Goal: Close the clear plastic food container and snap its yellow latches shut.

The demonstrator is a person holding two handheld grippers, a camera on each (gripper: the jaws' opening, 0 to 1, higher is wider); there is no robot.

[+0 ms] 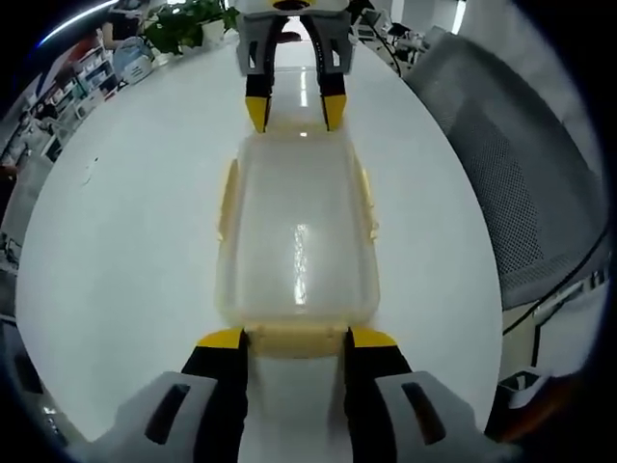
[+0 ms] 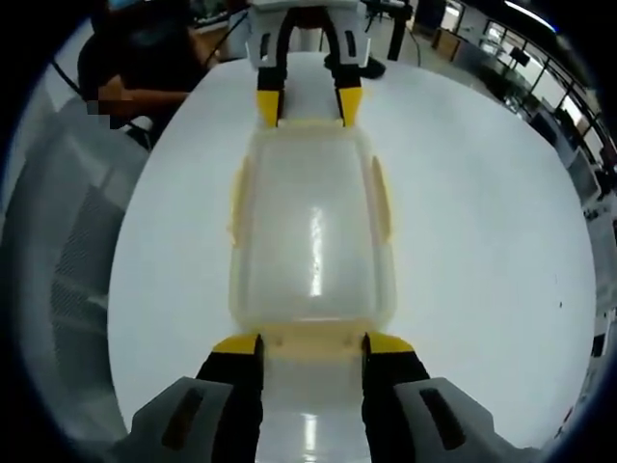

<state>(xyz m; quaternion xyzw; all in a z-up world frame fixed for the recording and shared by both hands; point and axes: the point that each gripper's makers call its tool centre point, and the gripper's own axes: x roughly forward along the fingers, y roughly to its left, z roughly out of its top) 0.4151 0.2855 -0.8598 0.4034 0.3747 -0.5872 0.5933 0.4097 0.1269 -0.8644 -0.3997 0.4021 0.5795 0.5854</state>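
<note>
In the left gripper view the clear plastic food container [image 1: 297,256] lies lengthwise on the white table [image 1: 135,241], its lid already down and nothing visible inside through the cloudy plastic. The left gripper [image 1: 294,340] stands with jaws spread, one yellow tip at each side of the near end latch [image 1: 294,340] — placed, I judge, to press that latch home. At the far end the right gripper [image 1: 294,108] comes in, jaws likewise apart over the far edge. A side latch [image 1: 228,198] on the left long edge looks flared outward, so probably not yet snapped. A grey chair [image 1: 521,183] stands to the right. In the right gripper view the container [image 2: 310,231] sits between the two tools again: the right gripper [image 2: 310,342] is spread, bracketing its near end latch [image 2: 310,340], and the left gripper [image 2: 308,104] faces it from the far end — the pair seemingly steadying the box while working both ends.
</note>
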